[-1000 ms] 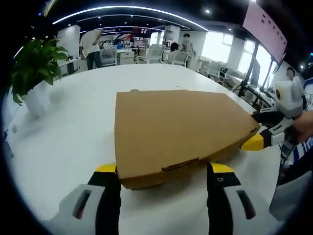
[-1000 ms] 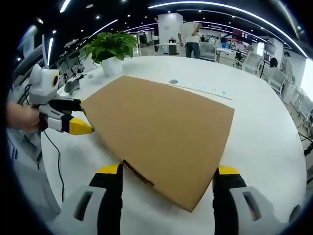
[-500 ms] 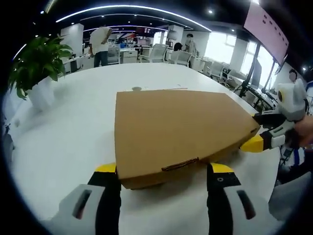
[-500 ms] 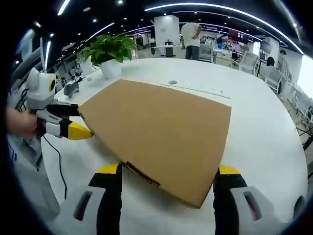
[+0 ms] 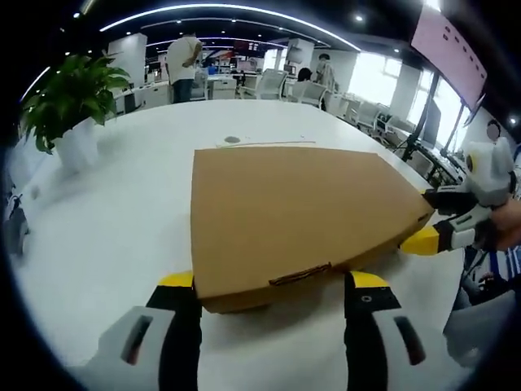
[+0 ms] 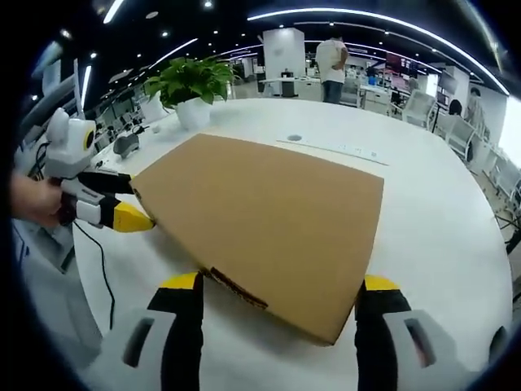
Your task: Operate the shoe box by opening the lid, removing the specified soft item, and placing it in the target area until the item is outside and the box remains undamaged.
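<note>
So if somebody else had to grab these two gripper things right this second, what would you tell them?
Left gripper: open, fingers either side of the shoe box at one short end; whether they touch it I cannot tell.
Right gripper: open, straddling the opposite end in the same way.
The box lies flat on the white table, lid closed.
Done: both grippers are in position at the box ends.
Left: open the lid, take out the soft item, which is hidden inside, and set it on the table without crushing the cardboard.

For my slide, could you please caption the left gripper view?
Open left gripper straddles closed cardboard shoe box; right gripper at its far corner.
</note>
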